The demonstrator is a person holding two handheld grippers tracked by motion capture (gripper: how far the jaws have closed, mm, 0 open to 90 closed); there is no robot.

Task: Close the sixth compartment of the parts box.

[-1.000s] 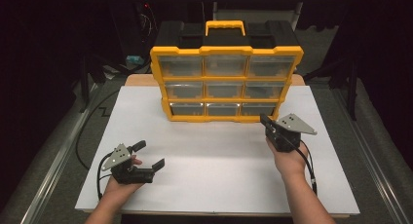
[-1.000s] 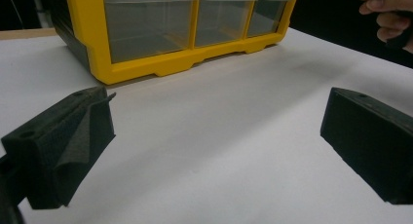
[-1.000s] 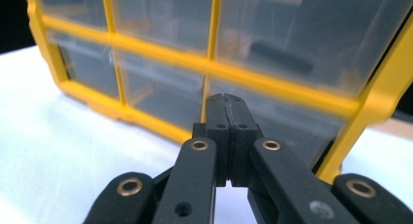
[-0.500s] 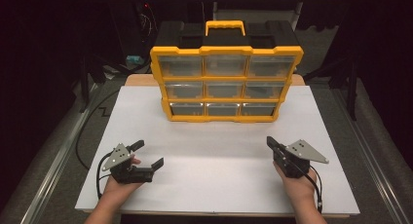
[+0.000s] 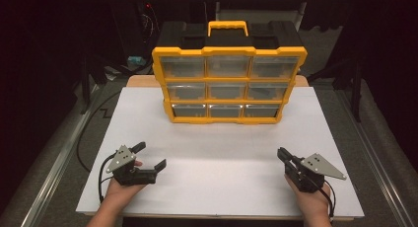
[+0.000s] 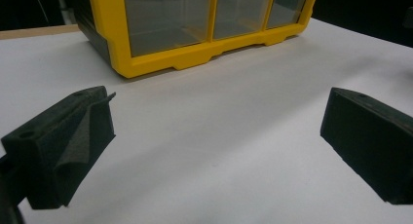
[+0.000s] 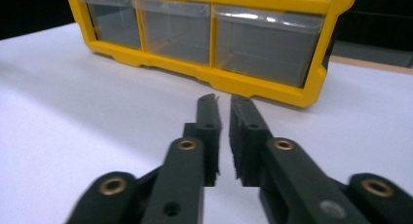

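since the earlier frame the right hand-held gripper (image 5: 282,154) had pulled back from the lower right corner of the yellow drawer organizer (image 5: 229,84) and come down near the front right of the white desk (image 5: 217,148). its jaws had just cracked open a little, only a thin gap between the pads, nothing in there. the left hand-held gripper (image 5: 150,155) sat at the front left where it was, jaws spread wide and empty. the organizer stood upright toward the back middle of the desk, well apart from both, all nine clear drawers looking pushed in.

my guess: this was a rest spot between steps, both hands parked. next move probably needs one gripper to reach forward to a drawer, open wider, and get on its front lip to pull, maybe with the other bracing the case.
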